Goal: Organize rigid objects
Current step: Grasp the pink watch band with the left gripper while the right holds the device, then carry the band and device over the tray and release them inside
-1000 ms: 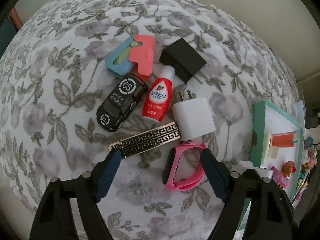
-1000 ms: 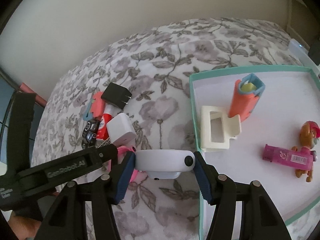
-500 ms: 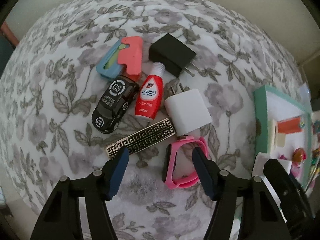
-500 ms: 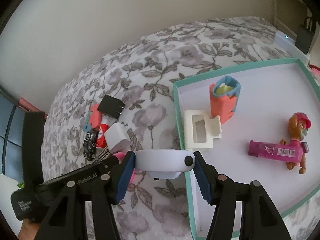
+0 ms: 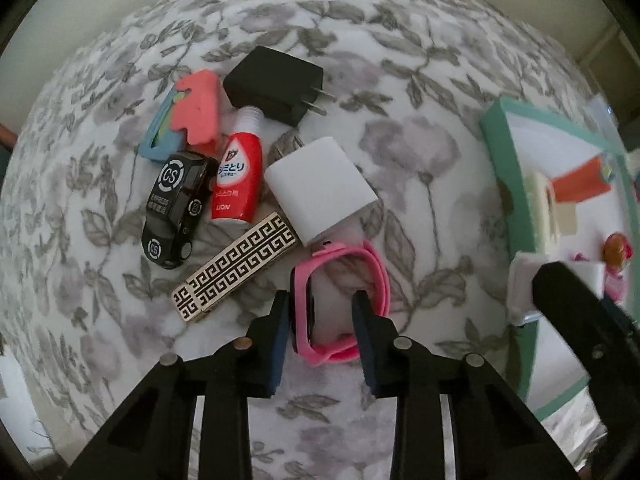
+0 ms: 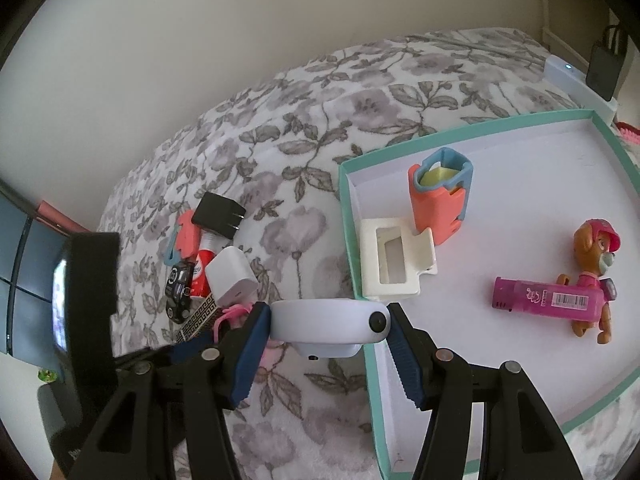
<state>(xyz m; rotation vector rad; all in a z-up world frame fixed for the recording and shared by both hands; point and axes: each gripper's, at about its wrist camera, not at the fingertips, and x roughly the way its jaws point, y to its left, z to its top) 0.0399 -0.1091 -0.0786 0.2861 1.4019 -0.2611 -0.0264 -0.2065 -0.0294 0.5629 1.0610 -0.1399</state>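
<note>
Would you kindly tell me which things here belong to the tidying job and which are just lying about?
Job:
- pink band between the left gripper jaws, which have just been closing
- white device in the right gripper
- teal tray
- toy car, red bottle, two chargers

Lying about:
- black bag

A grey floral cloth (image 5: pixel 400 80) covers the surface below a plain cream wall (image 6: pixel 240 40).

Glossy plastic toy car (image 5: pixel 175 208); soft floral cloth (image 5: pixel 420 80).
</note>
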